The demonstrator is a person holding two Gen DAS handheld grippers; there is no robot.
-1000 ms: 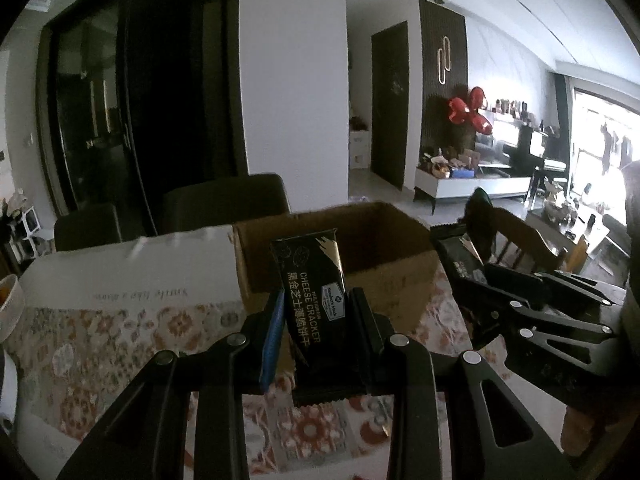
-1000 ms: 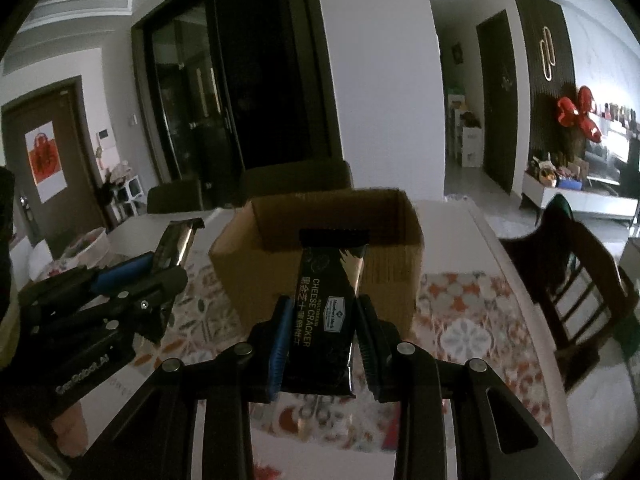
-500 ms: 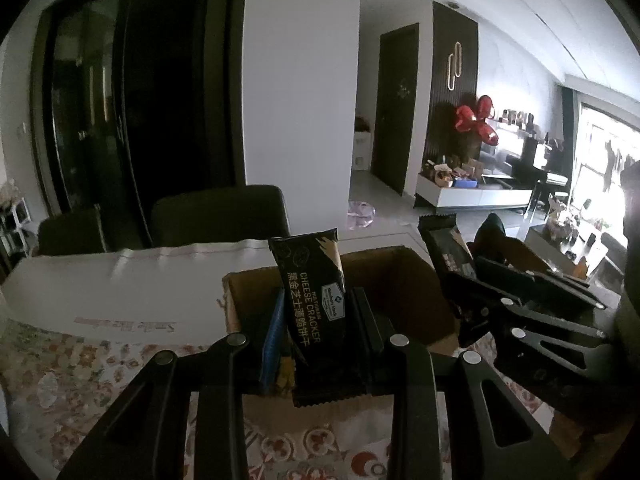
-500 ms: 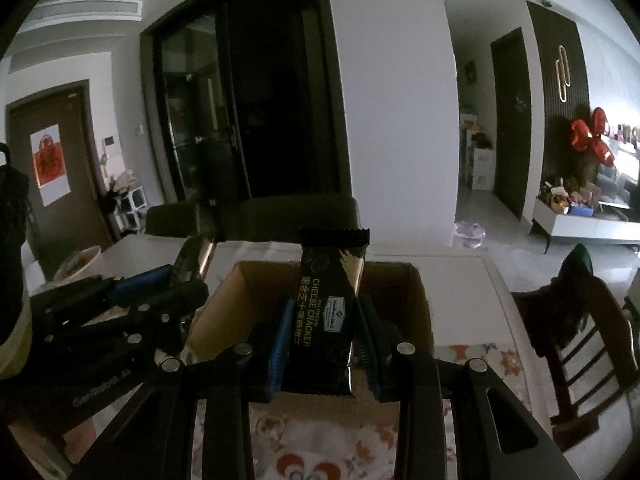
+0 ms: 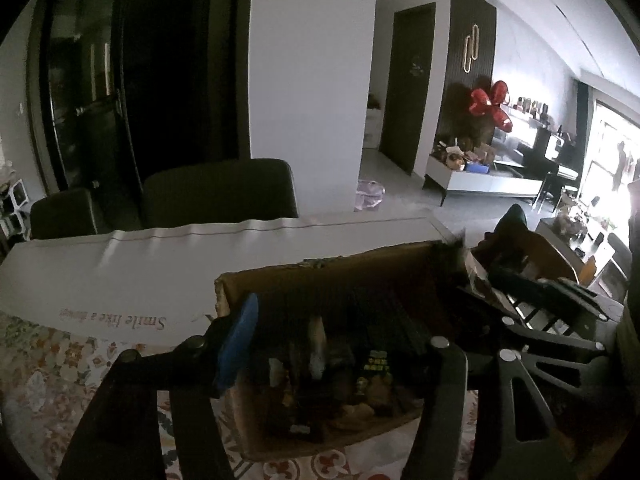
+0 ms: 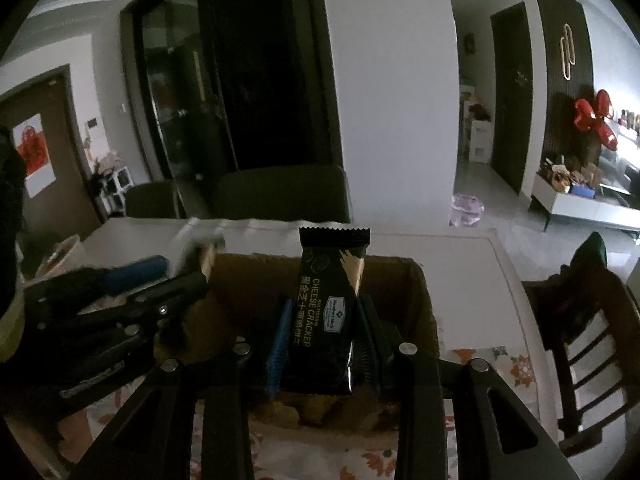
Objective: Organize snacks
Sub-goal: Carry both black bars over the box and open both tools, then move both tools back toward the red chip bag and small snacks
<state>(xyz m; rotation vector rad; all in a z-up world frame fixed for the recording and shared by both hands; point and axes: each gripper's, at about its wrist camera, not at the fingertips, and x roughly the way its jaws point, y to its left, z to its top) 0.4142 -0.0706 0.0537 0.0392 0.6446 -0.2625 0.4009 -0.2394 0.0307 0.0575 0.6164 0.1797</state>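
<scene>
Left gripper point(image 5: 336, 340) opening, empty; right gripper point(image 6: 326, 332) opening around cracker packet point(image 6: 326, 304).

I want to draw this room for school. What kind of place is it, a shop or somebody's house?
Most likely somebody's home, an open dining and living room. A dining table with a patterned cloth has chairs around it, a low TV cabinet stands by the far wall, and red balloons hang above it.
</scene>
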